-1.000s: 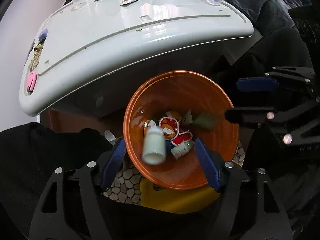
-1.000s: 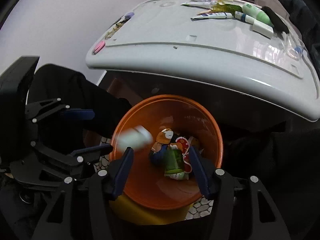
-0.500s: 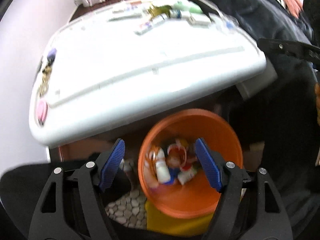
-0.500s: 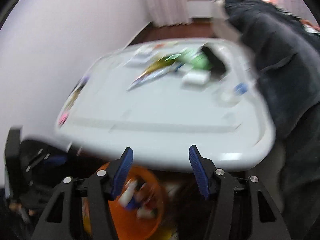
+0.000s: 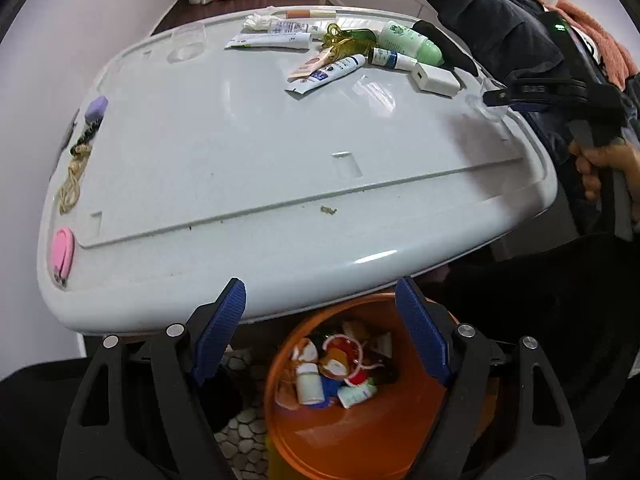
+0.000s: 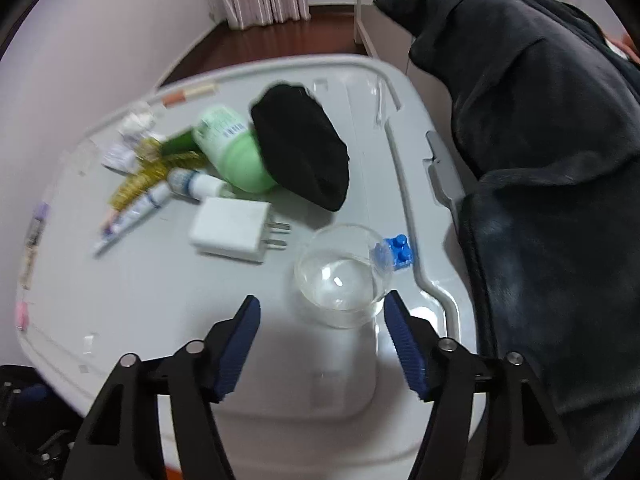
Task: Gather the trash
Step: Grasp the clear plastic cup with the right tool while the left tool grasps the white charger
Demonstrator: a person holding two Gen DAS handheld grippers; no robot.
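An orange bin (image 5: pixel 360 440) stands below the table's near edge and holds a white bottle (image 5: pixel 309 384) and several wrappers. My left gripper (image 5: pixel 320 284) hangs over the bin and table edge, its jaws opening with nothing between them. On the grey table (image 5: pixel 240 140) lie tubes (image 5: pixel 328 74), a green bottle (image 6: pixel 236 152), a yellow wrapper (image 6: pixel 140 180) and a crumpled tissue (image 5: pixel 260 22). My right gripper (image 6: pixel 320 300) hovers over the table's right end, jaws opening and empty. A clear cup (image 6: pixel 340 280) stands just ahead of its fingertips, untouched.
A white charger (image 6: pixel 230 226), a black pouch (image 6: pixel 300 144) and a blue brick (image 6: pixel 398 252) sit near the cup. A pink clip (image 5: pixel 63 250) and a purple item (image 5: pixel 96 107) lie on the table's left side. Dark clothing (image 6: pixel 540 160) borders the right.
The white bottle dropped into the bin. My left gripper drew back from the bin toward the table edge. My right gripper swung from the bin to the table's right end by the cup.
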